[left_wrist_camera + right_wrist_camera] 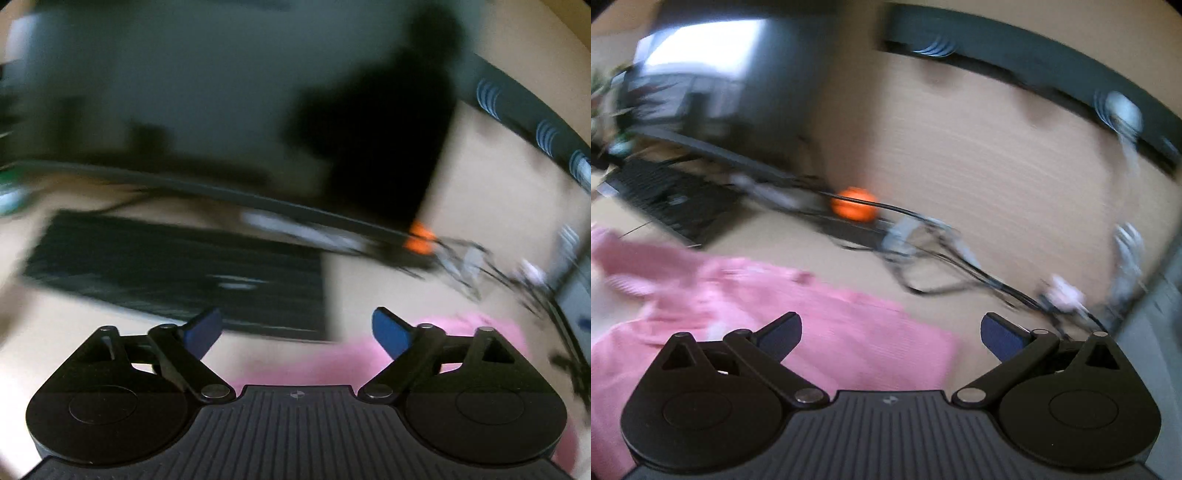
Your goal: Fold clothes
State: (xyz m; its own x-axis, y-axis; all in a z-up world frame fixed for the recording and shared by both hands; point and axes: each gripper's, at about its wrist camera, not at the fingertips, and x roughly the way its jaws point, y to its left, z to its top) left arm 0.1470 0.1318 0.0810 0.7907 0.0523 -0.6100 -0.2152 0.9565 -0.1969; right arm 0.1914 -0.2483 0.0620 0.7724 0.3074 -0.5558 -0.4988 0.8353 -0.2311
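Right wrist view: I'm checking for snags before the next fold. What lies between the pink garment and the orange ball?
In the right wrist view, only bare tan tabletop separates the pink garment from the orange ball; cables lie rightward.

I log a soft pink finely ribbed cloth garment (827, 332) on a matt pale wood-look tabletop (979, 147), a black matt plastic keyboard (177, 269), and my right gripper (890, 332) in matt black plastic with silvery metal pivot pins and blue pads (1001, 338).
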